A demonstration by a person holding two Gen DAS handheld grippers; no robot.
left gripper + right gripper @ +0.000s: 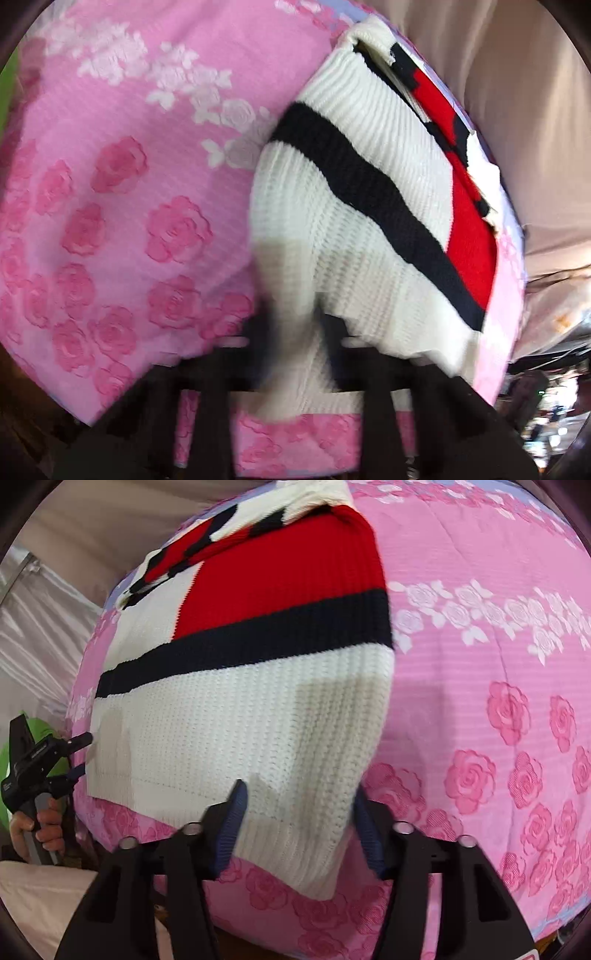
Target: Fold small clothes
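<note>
Knitted sweater [236,709] flat on the pink quilt [480,672], hem nearest. Right claw [295,823] wide, its fingers straddling the hem's near corner. Left claw [295,332] blurred, apparently clamped on sweater fabric between its fingers. Best to close right claw low on the hem, then lift both corners level and fold away evenly.

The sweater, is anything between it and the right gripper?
No. The right gripper is open, its two fingers apart on either side of the white hem of the sweater, which lies on the pink rose bedspread. Nothing visible stands between them.
</note>
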